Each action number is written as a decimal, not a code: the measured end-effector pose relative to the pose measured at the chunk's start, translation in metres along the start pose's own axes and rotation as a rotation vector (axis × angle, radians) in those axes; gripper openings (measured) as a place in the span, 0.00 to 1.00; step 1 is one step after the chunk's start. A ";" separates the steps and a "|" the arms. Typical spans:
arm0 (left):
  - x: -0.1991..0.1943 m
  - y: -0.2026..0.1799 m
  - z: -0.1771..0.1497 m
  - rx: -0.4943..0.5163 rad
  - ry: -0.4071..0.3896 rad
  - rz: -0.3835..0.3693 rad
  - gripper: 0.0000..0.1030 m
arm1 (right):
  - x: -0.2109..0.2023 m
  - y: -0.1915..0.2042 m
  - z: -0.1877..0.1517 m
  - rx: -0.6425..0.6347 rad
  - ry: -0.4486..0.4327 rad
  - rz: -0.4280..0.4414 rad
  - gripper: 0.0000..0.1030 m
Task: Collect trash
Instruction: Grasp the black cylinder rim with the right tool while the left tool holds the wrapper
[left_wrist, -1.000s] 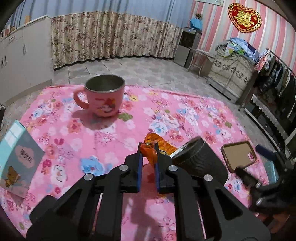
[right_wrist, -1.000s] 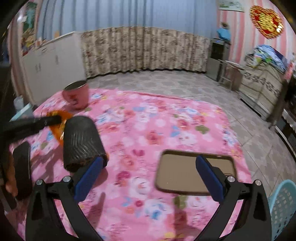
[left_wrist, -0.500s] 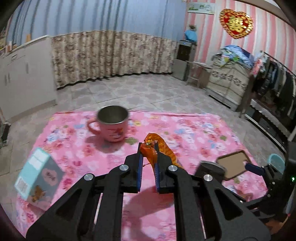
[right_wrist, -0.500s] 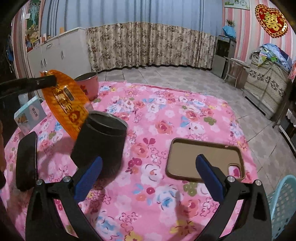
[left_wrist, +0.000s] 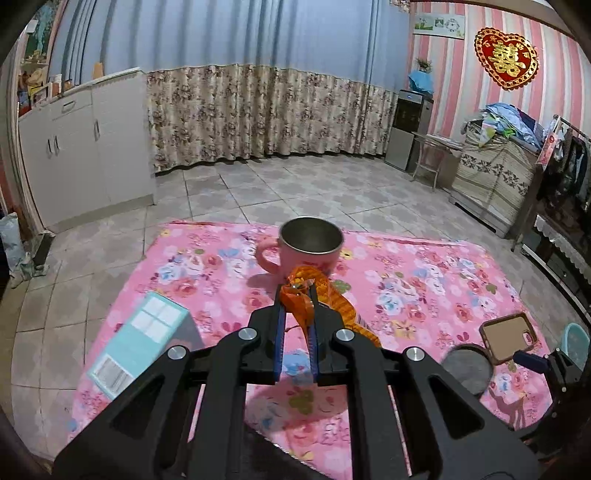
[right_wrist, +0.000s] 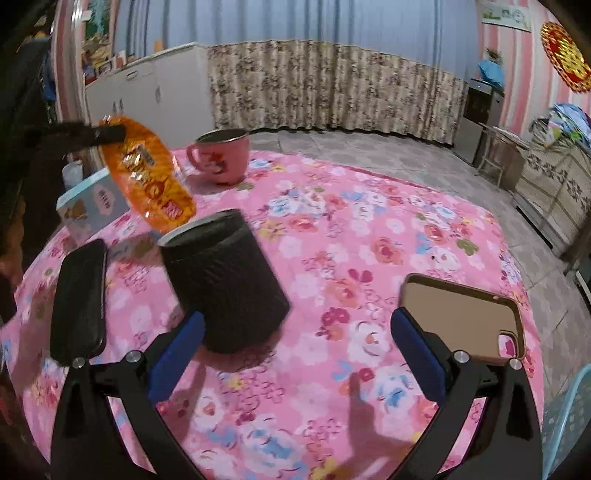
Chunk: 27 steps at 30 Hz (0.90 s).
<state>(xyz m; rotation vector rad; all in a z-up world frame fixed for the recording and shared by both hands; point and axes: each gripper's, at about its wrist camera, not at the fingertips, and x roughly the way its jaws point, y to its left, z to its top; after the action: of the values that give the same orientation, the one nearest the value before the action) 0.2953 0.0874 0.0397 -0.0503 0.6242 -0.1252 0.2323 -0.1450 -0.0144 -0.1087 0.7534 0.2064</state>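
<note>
Two grippers are in play. The left gripper (left_wrist: 295, 295) is clamped tight on an orange snack wrapper (right_wrist: 147, 173), which dangles in the air above the black bin (right_wrist: 225, 284) on the table. The right gripper (right_wrist: 295, 354) hangs wide open with nothing between its blue pads, low over the cloth between the bin and a phone case (right_wrist: 461, 317).

What could spoil this? The wrapper is limp and held by one crumpled end, and it hangs off to the side of the bin's mouth; released from there, my guess is it flutters past the rim onto the cloth. The bin also looks light, so a nudge from the open right fingers could tip it.

Underneath is a pink flowered cloth (right_wrist: 369, 236), also carrying a pink mug (left_wrist: 308, 249), a small teal box (left_wrist: 140, 339) and a dark phone (right_wrist: 79, 299). Beyond are a tiled floor, floral curtains, white cupboards and striped pink walls.
</note>
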 end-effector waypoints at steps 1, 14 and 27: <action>-0.001 0.002 0.000 -0.001 -0.001 0.002 0.09 | 0.000 0.005 0.000 -0.011 0.002 0.005 0.96; 0.002 0.020 -0.005 -0.055 0.014 -0.008 0.09 | 0.020 0.030 -0.002 -0.020 0.009 0.031 0.88; 0.004 0.007 -0.005 -0.030 0.017 -0.002 0.09 | 0.002 -0.002 0.004 0.064 -0.053 0.033 0.67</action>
<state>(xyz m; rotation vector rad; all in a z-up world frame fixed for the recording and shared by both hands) 0.2961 0.0941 0.0329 -0.0787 0.6431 -0.1185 0.2363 -0.1463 -0.0129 -0.0297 0.7090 0.2160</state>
